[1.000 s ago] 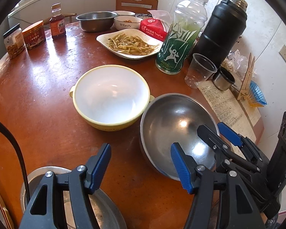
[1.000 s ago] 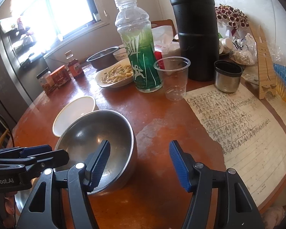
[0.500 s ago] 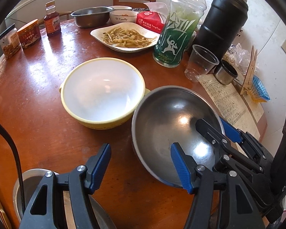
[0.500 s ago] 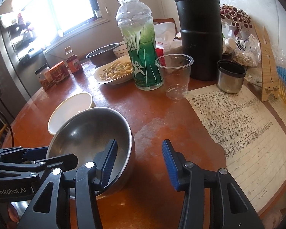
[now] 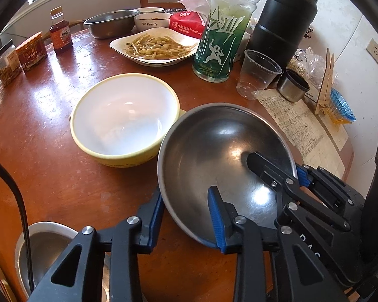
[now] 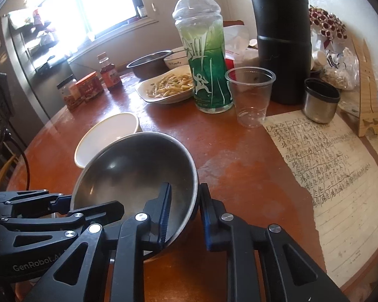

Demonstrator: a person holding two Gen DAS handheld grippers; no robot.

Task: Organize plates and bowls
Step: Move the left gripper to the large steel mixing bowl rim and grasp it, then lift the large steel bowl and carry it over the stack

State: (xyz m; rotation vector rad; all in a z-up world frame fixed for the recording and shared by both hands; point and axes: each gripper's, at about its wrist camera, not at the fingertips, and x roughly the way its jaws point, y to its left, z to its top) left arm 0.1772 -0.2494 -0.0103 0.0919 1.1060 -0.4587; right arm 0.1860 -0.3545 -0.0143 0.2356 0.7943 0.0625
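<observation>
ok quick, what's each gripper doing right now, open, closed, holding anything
Left gripper: closed on the near rim of the steel bowl.
Right gripper: closed on the same bowl's opposite rim.

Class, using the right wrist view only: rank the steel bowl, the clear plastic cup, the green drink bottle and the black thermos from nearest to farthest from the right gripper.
1. Steel bowl: its rim sits between the right gripper fingers.
2. Clear plastic cup: mid-table, ahead and slightly right.
3. Green drink bottle: just behind the cup, to its left.
4. Black thermos: at the back, right of the bottle.
</observation>
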